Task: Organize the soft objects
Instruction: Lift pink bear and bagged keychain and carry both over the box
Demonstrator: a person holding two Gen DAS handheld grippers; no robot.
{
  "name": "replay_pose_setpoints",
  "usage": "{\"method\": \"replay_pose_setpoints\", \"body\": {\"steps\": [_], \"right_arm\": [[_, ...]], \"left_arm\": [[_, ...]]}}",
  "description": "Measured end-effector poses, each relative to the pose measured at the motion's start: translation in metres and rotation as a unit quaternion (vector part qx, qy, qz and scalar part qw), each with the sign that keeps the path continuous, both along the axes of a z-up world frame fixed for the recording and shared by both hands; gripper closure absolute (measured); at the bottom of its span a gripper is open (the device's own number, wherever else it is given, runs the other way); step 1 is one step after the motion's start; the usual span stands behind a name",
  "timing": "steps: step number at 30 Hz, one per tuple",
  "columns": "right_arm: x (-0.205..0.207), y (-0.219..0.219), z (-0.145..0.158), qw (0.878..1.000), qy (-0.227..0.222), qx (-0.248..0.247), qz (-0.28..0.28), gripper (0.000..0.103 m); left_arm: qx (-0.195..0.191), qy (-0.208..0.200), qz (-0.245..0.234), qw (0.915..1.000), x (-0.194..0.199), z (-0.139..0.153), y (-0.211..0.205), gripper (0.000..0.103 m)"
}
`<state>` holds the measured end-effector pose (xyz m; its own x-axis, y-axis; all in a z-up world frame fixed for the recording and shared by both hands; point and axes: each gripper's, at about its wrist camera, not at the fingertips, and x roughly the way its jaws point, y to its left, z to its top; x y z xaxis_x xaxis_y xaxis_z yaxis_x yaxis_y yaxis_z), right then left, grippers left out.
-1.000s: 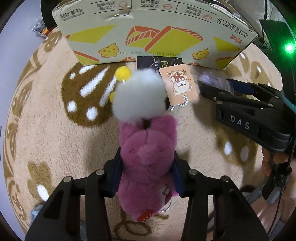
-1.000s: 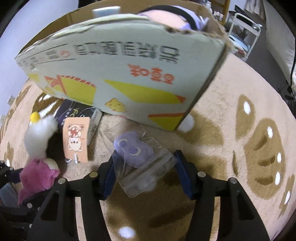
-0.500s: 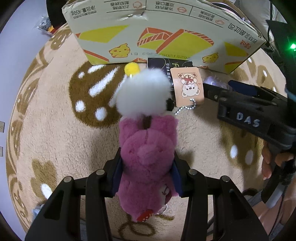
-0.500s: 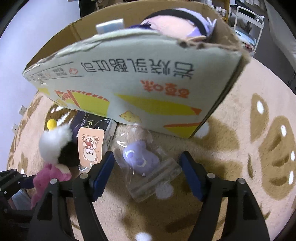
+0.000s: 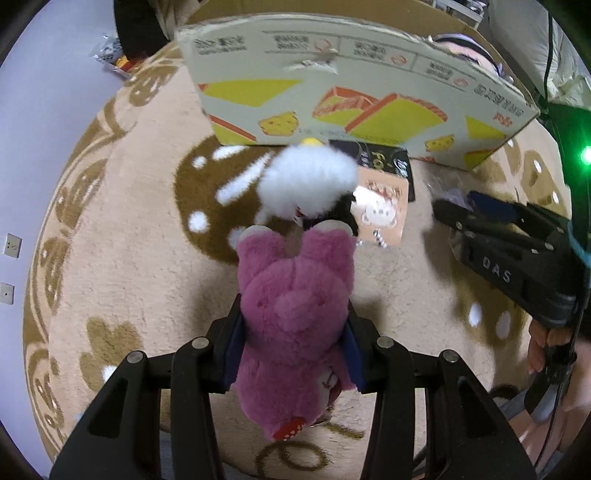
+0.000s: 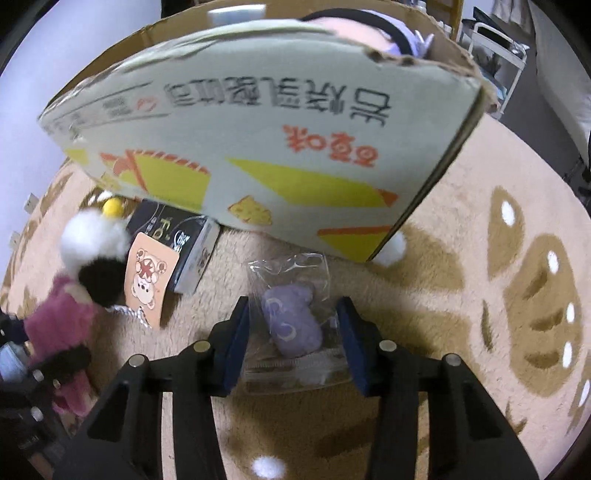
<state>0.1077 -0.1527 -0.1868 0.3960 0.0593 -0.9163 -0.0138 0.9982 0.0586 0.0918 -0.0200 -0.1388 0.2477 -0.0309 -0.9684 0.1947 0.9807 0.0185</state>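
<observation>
My left gripper (image 5: pixel 293 325) is shut on a pink plush bear (image 5: pixel 295 295), held by its body just above the carpet. A white fluffy plush (image 5: pixel 306 184) with a black part and a yellow ball lies past the bear's head. In the right wrist view a small purple plush in a clear zip bag (image 6: pixel 291 325) lies on the carpet in front of the cardboard box (image 6: pixel 258 147). My right gripper (image 6: pixel 293 332) has its jaws closing onto the bag, with the pads pressing its sides. The left wrist view shows the right gripper (image 5: pixel 443 210) at the right.
The printed box (image 5: pixel 351 92) stands open at the back with a pink and purple plush (image 6: pixel 362 26) inside. A dark packet (image 6: pixel 173 236) and a peach bear card (image 6: pixel 147 280) on a bead chain lie at its foot. Beige patterned carpet (image 6: pixel 480 332) spreads all round. White pom-poms (image 6: pixel 393 251) lie loose.
The right gripper's jaws widened around the bag, then closed onto it. The left gripper has drawn back a little with the pink bear, so more of the box shows.
</observation>
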Motion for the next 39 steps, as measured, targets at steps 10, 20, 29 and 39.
{"method": "replay_pose_setpoints", "body": {"steps": [10,20,29,39], "right_arm": [[-0.025,0.006,0.016,0.999,-0.020,0.024,-0.004,0.058],[-0.039,0.005,0.091,0.994,-0.092,0.062,-0.009,0.058],[-0.047,-0.017,0.110,0.982,-0.170,0.082,-0.002,0.058],[-0.044,-0.017,0.133,0.969,-0.231,0.081,-0.002,0.057]], "left_arm": [[-0.003,-0.054,0.012,0.9984,-0.007,0.022,0.007,0.059],[0.009,-0.150,0.011,0.9886,-0.019,0.062,0.001,0.059],[-0.006,-0.232,0.027,0.9723,-0.023,0.096,0.012,0.059],[-0.008,-0.304,0.010,0.9525,-0.016,0.122,0.006,0.059]]}}
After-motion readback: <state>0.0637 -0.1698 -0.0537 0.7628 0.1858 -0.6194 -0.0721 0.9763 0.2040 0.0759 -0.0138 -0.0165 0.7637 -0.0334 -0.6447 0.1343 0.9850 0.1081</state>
